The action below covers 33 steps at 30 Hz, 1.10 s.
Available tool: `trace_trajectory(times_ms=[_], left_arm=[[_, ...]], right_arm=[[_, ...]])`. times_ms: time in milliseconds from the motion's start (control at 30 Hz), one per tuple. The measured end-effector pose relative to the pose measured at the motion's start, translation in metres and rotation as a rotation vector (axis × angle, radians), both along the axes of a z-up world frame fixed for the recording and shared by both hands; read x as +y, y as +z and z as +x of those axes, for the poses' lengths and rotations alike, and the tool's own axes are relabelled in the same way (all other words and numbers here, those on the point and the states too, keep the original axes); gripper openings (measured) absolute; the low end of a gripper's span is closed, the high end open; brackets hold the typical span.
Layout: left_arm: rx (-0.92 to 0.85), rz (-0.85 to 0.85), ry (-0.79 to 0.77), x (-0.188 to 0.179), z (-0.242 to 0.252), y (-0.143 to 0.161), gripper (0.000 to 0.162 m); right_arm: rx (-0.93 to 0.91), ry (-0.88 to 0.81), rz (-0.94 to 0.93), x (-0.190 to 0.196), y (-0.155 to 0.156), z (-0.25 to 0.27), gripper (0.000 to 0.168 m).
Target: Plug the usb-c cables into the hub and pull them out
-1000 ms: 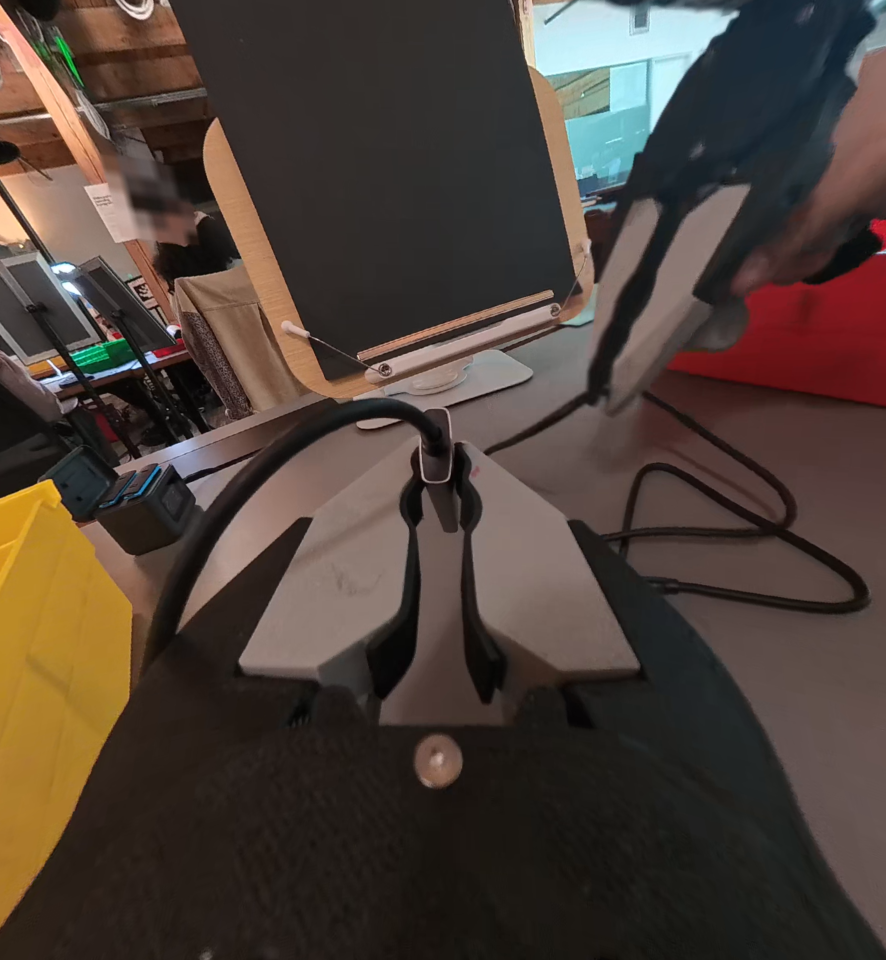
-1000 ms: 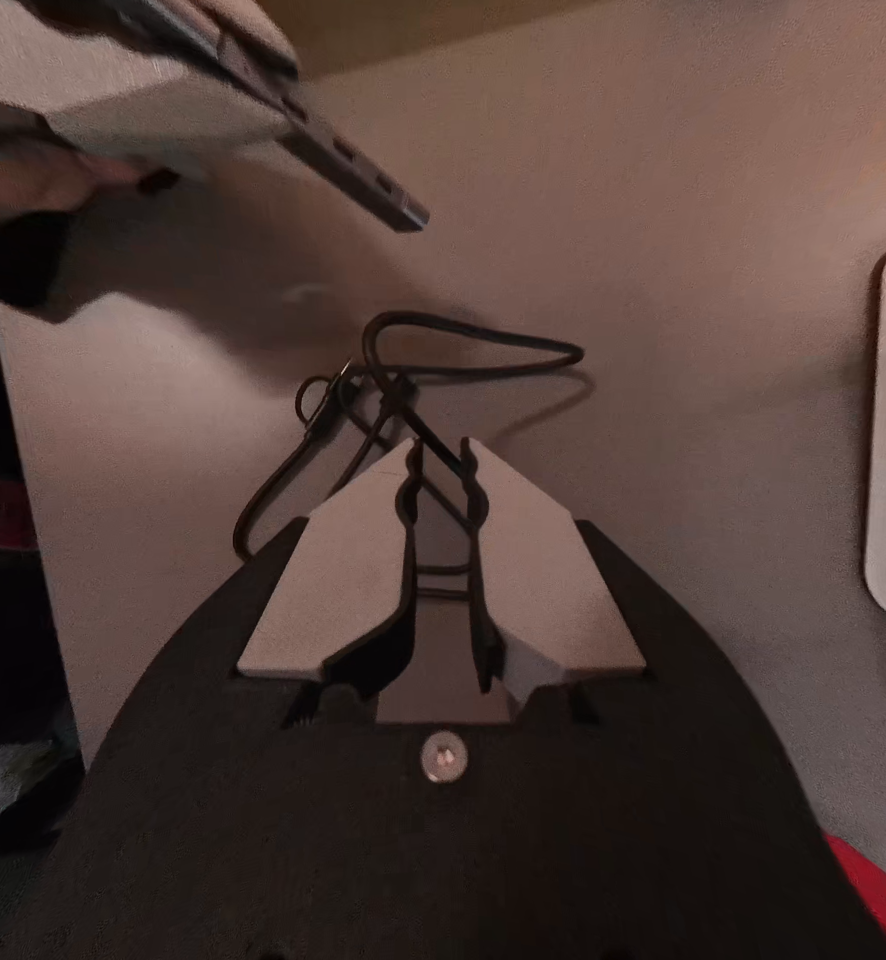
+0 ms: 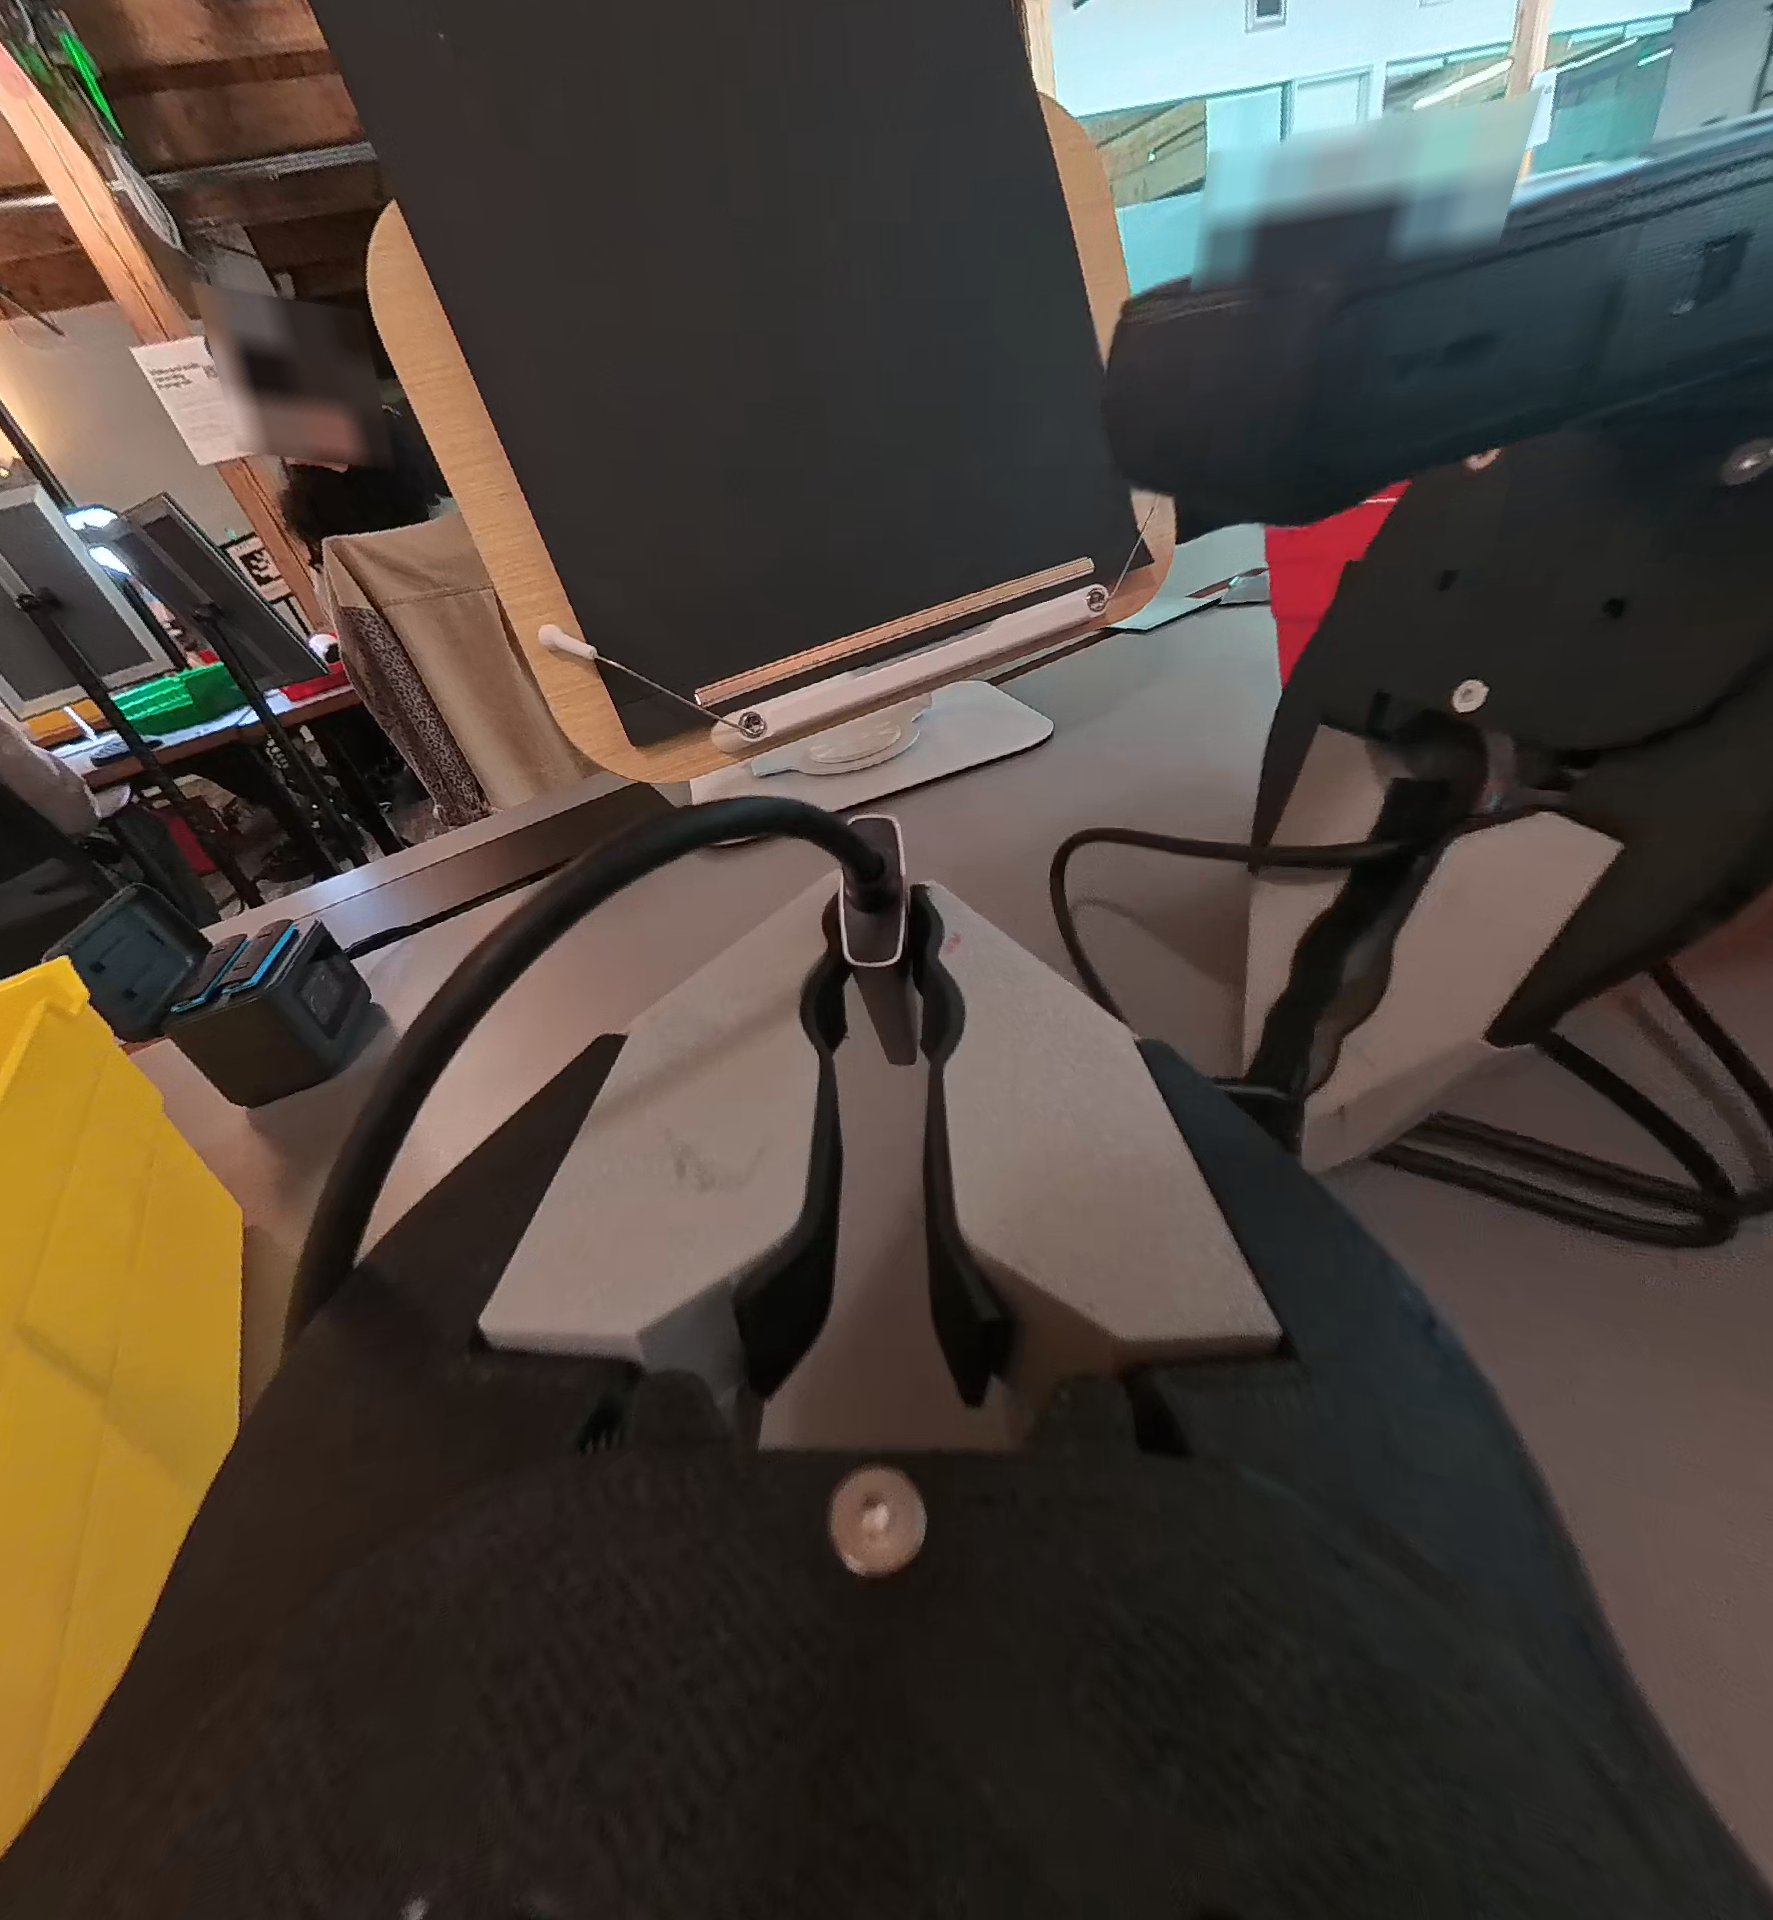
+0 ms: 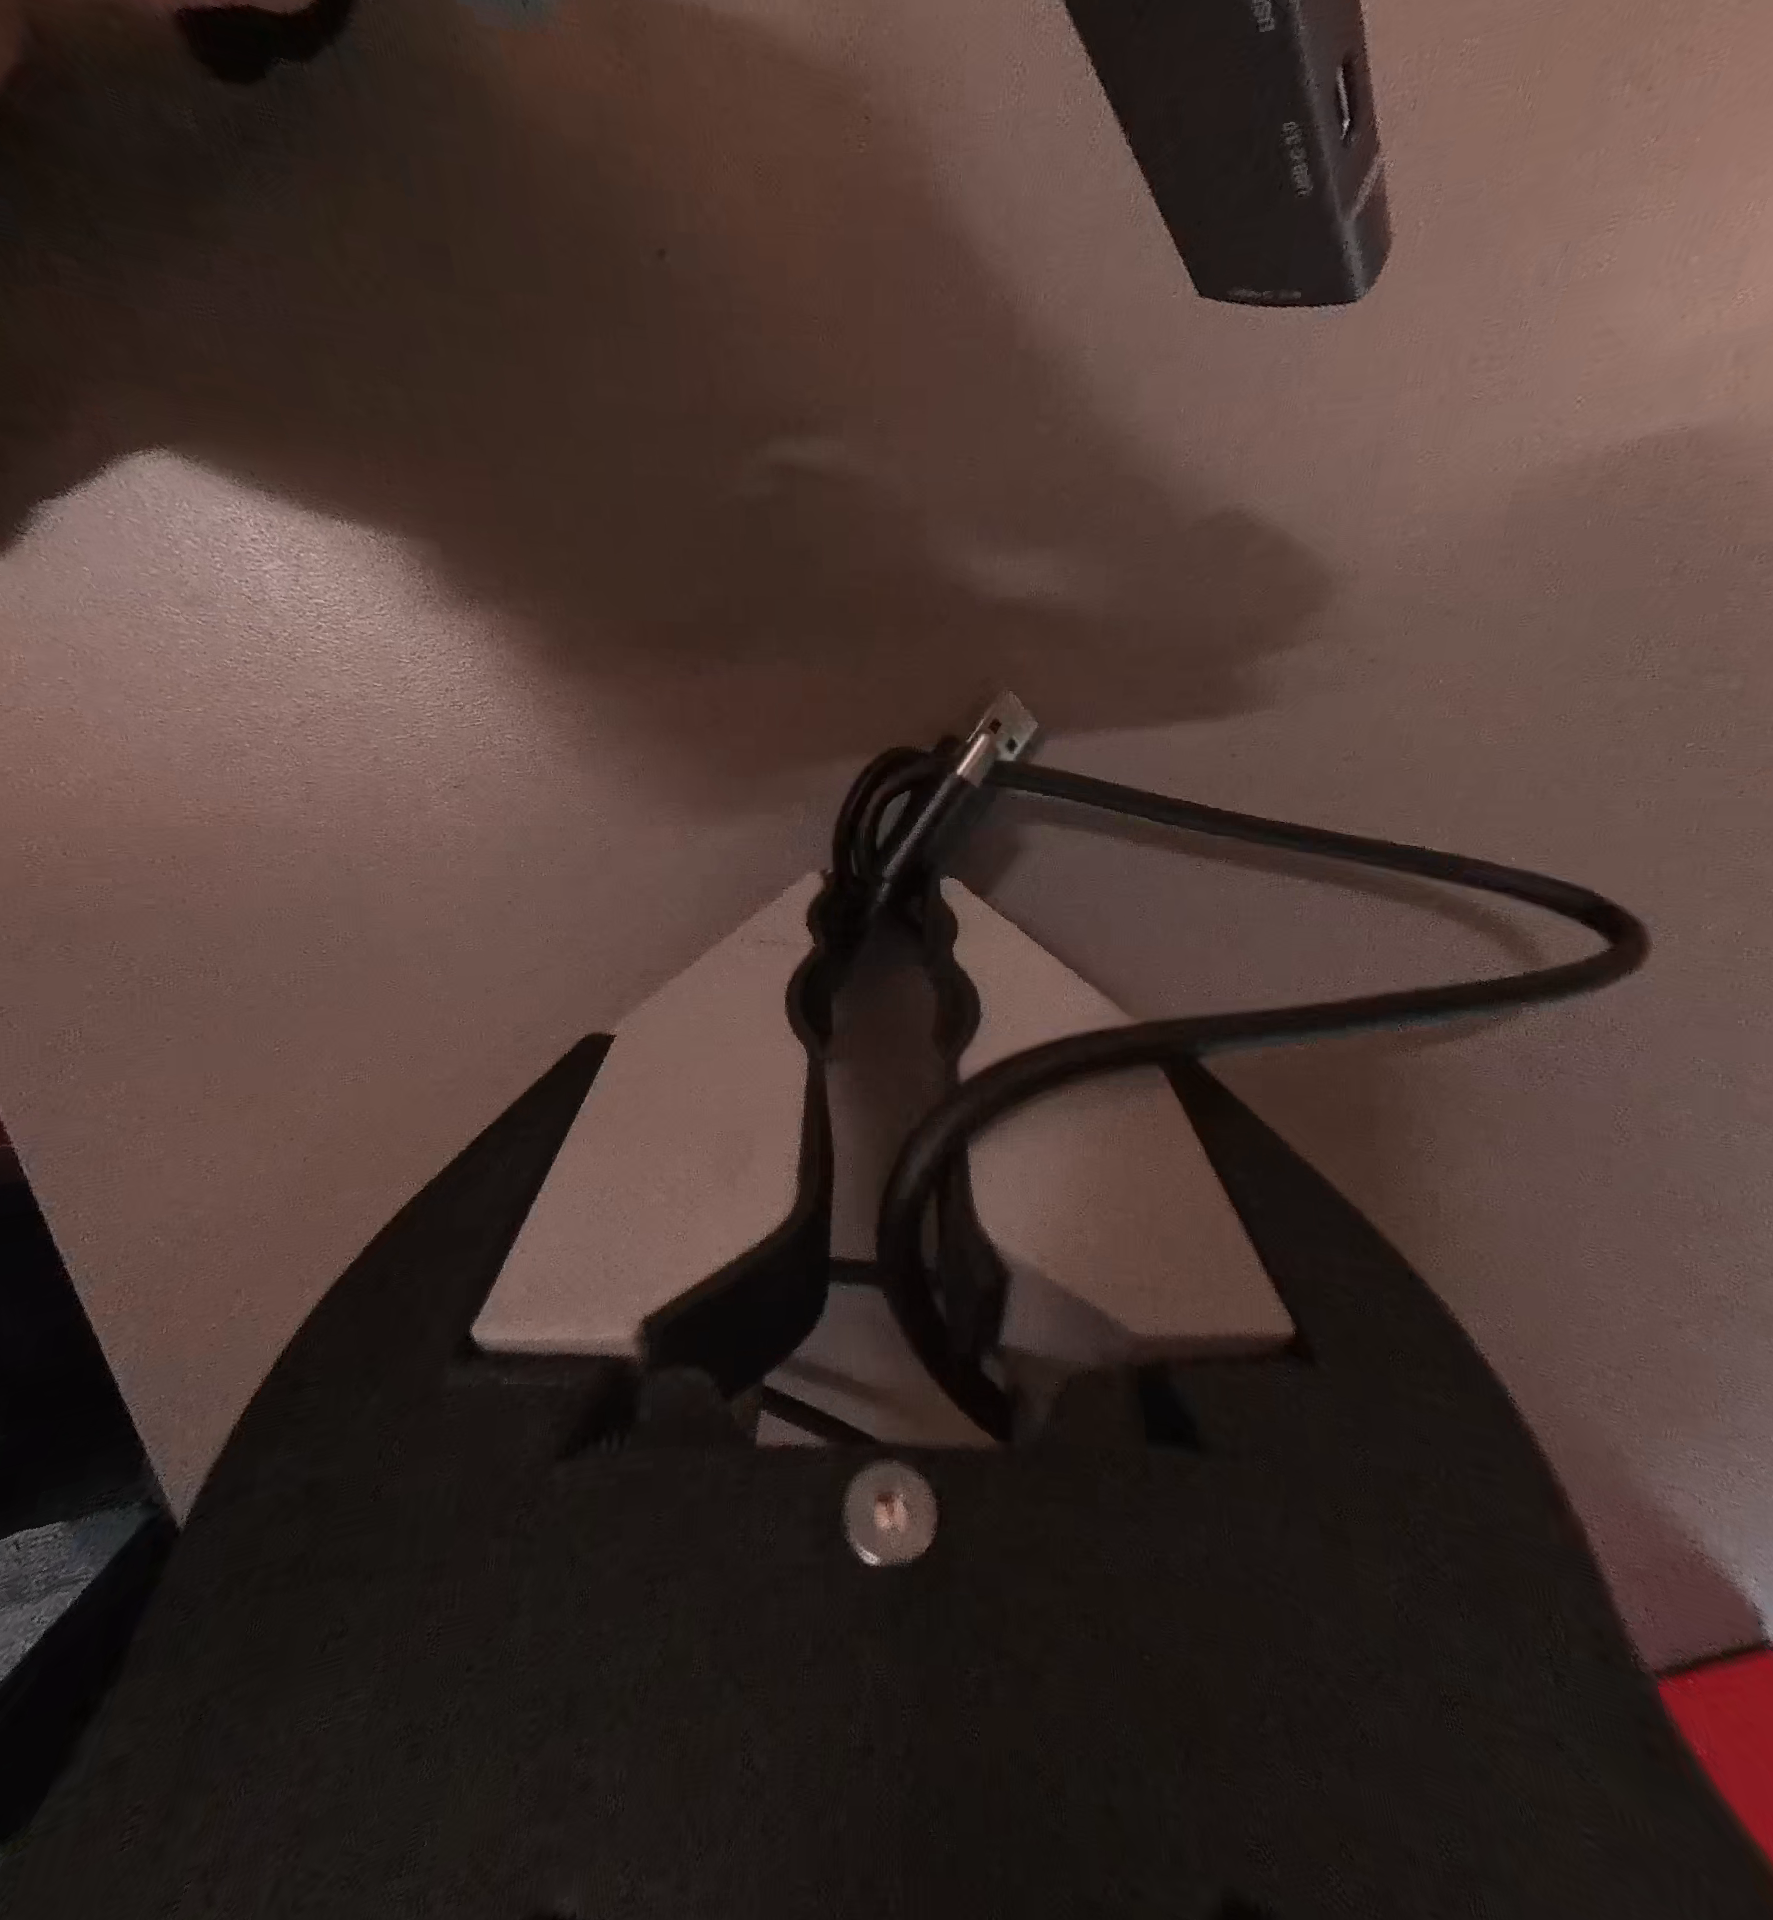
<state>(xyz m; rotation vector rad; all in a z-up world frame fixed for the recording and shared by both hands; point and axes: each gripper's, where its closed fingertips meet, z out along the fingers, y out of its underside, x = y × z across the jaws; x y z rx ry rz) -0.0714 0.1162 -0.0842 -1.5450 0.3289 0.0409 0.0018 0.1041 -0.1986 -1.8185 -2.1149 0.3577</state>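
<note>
holding hub [image 3: 877, 961] edge-up in left gripper [image 3: 880, 971], clamped tight at the tips, hub's own cord arcing off left. judged mid-step: picking up a cable for plugging. right gripper [image 4: 887, 909], down on grey desk [image 4: 342, 831], pinched shut on cable [image 4: 1329, 862] just behind its metal plug [image 4: 1001, 732]. next prob needed lifting plug & lining it w/ a hub port.

A workshop or lab: exposed wooden beams [image 3: 134, 208] far left, dark panels on stands [image 3: 40, 613] beside a cluttered far bench [image 3: 238, 717], a yellow parts bin [image 3: 51, 1299] near left on the grey worktable [image 3: 1640, 1455].
</note>
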Motion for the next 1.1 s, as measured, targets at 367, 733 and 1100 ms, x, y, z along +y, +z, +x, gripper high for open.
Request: trace_trajectory(times_ms=[367, 733, 1100], left_arm=[[-0.024, 0.006, 0.013, -0.001, -0.004, 0.002, 0.007], [0.03, -0.001, -0.035, -0.001, 0.011, -0.001, 0.007], [0.046, 0.007, -0.091, -0.002, 0.023, -0.002, 0.007]], right_arm=[[0.279, -0.155, 0.24, 0.036, 0.171, 0.062, 0.011], [0.093, -0.533, 0.316, 0.097, 0.21, 0.255, 0.012], [-0.172, -0.715, -0.013, 0.102, 0.074, 0.302, 0.038]])
